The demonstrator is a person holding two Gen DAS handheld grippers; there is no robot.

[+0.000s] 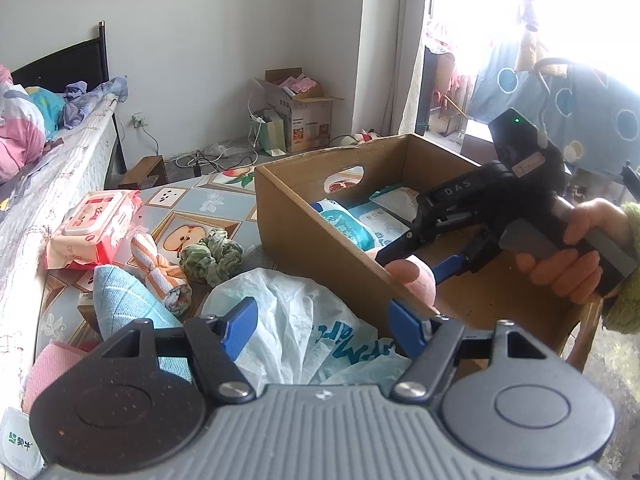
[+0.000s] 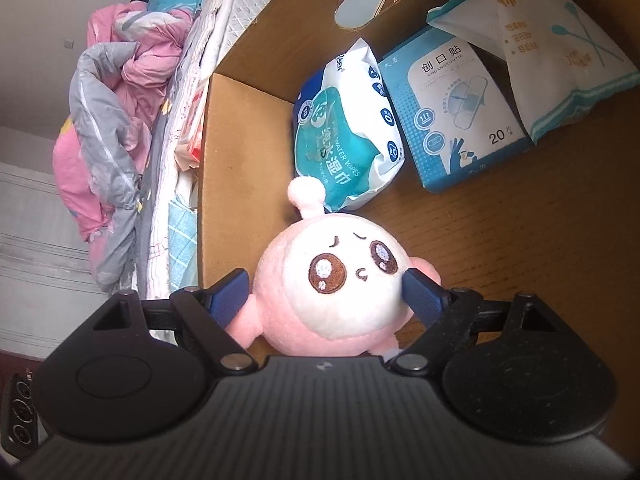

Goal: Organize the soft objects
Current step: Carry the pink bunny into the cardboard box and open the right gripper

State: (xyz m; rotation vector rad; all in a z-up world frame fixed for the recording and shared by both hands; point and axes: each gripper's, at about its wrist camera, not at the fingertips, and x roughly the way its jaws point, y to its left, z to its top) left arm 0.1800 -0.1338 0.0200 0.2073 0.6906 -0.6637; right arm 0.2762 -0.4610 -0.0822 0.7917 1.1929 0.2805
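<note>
Right wrist view | my right gripper [image 2: 324,300] clamps the round pink-and-white plush toy [image 2: 340,280], face up, just inside the brown cardboard box [image 2: 240,128] by its near-left corner, base below | my left gripper [image 1: 322,320] hangs spread and empty over the white plastic bag [image 1: 296,312] outside.

Box [image 1: 320,236] sits on the table [image 1: 188,200], wipes [image 2: 344,136], plasters [image 2: 460,120] and swabs [image 2: 560,52] lined up along its far wall. Plush [image 2: 340,284] is inside too, just before the wipes. Towel roll [image 1: 160,268] and bag [image 1: 288,312] lie left of the box.
</note>
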